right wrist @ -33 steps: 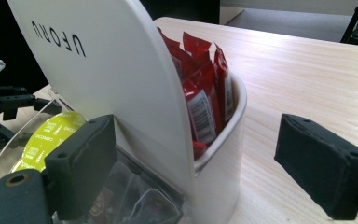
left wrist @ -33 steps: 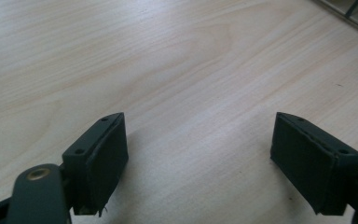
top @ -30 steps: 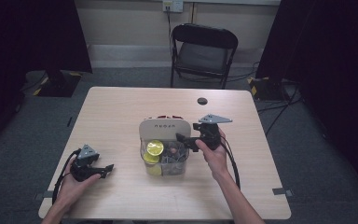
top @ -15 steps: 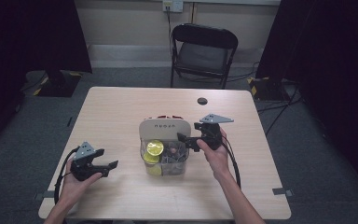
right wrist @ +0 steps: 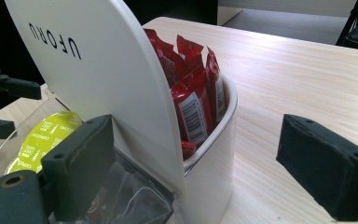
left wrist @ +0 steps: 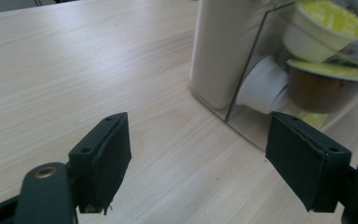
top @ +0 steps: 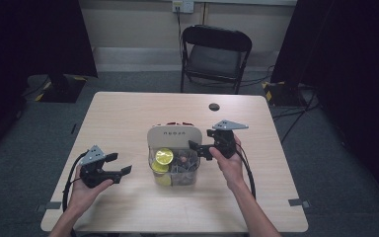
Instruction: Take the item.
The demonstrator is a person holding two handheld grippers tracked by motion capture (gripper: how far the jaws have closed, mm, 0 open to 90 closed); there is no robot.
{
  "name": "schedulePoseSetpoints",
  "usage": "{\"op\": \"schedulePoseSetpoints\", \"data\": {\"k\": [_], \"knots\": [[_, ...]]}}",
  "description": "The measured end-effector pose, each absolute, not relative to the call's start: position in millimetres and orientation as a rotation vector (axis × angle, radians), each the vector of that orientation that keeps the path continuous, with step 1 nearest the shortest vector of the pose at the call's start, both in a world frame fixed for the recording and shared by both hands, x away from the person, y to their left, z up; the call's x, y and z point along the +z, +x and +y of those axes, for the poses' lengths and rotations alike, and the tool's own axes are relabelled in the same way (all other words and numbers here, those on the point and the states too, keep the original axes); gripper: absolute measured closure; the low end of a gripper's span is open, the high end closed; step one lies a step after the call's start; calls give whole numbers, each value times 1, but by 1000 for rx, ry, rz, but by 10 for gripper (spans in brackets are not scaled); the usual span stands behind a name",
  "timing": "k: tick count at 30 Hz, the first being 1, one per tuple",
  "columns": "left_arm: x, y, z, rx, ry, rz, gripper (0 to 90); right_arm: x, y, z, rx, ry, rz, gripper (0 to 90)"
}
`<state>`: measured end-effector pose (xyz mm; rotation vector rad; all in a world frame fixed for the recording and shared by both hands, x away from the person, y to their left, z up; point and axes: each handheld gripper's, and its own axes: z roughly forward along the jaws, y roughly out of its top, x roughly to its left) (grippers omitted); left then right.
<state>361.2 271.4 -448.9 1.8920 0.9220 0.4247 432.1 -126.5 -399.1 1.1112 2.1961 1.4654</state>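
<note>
Since the earlier frame the left gripper (top: 121, 170) has risen a little from the worktop (top: 128, 113) and come nearer to the organiser (top: 173, 134), and its jaws have just been closing somewhat, with nothing between them. They stand apart and empty. In the left gripper view the worktop lies below them, and the organiser is ahead and to the right of the jaws, near but not touching. Through its clear front compartment (left wrist: 261, 107) I can see a white capsule (left wrist: 263, 86) lying on its side and capsules with yellow-green lids (left wrist: 331, 21) above it.

Ahead of this gripper, towards the right, the organiser stands in the middle of the worktop, with its cream back panel behind the clear part.

The right gripper (top: 197, 147) has stayed at the right side of the organiser, and its jaws have just been opening a little. In the right gripper view they are wide apart: the left jaw is in front of the clear compartment, the right jaw is over bare worktop, and the cream wall stands between them; I cannot tell if a pad touches it. Red sachets (right wrist: 193, 88) stand upright in the rear pocket, just beyond the jaws. A yellow-lidded capsule (right wrist: 42, 135) lies left of the left jaw.
</note>
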Motion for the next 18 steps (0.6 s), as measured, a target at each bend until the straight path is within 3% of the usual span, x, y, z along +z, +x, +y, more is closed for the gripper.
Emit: {"op": "schedulePoseSetpoints", "data": {"k": [11, 18], "knots": [[-431, 353, 254, 440, 1904, 827, 246, -399, 433, -129, 1464, 1115, 2198, 101], [-418, 355, 245, 383, 1869, 800, 251, -398, 432, -129, 1466, 1115, 2198, 110]]}}
